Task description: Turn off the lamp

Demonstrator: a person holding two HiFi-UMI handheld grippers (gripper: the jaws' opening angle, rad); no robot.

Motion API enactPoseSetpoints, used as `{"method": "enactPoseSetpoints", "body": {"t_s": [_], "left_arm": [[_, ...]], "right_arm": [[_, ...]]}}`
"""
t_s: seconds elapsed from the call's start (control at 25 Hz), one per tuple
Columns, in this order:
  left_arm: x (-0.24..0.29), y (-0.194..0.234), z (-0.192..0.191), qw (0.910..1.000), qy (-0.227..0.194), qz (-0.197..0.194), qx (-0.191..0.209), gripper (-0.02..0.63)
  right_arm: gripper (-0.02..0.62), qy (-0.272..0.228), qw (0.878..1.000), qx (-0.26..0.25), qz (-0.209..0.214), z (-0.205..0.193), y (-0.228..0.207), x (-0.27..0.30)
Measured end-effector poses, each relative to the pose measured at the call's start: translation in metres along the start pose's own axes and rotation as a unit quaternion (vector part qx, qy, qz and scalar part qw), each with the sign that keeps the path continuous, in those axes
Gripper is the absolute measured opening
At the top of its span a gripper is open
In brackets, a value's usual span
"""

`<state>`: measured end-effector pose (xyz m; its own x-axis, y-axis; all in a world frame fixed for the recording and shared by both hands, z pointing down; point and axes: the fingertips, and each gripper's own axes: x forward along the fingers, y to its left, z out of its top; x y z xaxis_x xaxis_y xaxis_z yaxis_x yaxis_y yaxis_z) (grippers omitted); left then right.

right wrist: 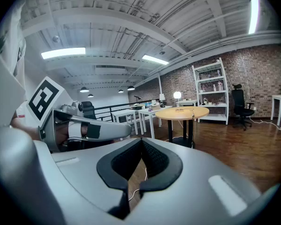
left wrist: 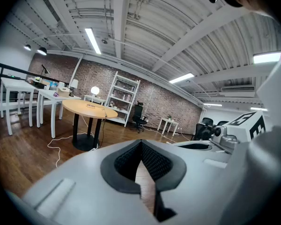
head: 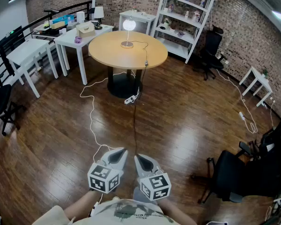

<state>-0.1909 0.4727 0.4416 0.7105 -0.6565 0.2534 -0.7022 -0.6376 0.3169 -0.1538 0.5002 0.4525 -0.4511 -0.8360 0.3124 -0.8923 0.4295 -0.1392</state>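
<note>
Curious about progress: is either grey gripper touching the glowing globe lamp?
No, the lamp stands far off on the round wooden table.

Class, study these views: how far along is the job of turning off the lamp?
Done: nothing; the lamp glows on the round table. In hand: nothing; the left gripper and right gripper are shut, empty, well short of the table. Left: approach, find the lamp's switch, turn it off.

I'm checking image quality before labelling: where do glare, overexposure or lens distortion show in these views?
Head view: the lit lamp is blown out white, and the floor shows a sheen. Left gripper view: fisheye bends the ceiling beams, corners go black. Right gripper view: same black corners; a ceiling strip light glares.
</note>
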Motion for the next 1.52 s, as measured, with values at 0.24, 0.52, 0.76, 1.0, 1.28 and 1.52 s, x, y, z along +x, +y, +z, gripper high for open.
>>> {"method": "enactPoseSetpoints", "body": {"t_s": [0.24,0.52,0.76,1.0,1.28,1.52], "left_arm": [[0.066,0.004,0.012,0.9995,0.003,0.033,0.002,0.0],[0.154,-0.008,0.07,0.9975,-0.032,0.063,0.008,0.0],[0.222,-0.016,0.096,0.9963,-0.033,0.074,0.027,0.0],[0.265,-0.013,0.102,0.9958,-0.022,0.084,0.031,0.0],[0.3,0.007,0.105,0.9951,-0.012,0.095,0.022,0.0],[0.331,0.046,0.113,0.9958,-0.013,0.091,0.007,0.0]], "right_arm": [[0.0,-0.005,1.0,0.001,0.026,0.012,-0.064,0.023],[0.0,-0.038,0.998,-0.017,0.054,0.07,-0.156,0.044],[0.0,-0.034,0.996,-0.036,0.08,0.094,-0.224,0.059],[0.0,-0.026,0.995,-0.023,0.09,0.092,-0.263,0.074],[0.0,-0.01,0.995,-0.012,0.1,0.093,-0.289,0.101],[0.0,0.004,0.995,-0.016,0.094,0.097,-0.307,0.146]]}}
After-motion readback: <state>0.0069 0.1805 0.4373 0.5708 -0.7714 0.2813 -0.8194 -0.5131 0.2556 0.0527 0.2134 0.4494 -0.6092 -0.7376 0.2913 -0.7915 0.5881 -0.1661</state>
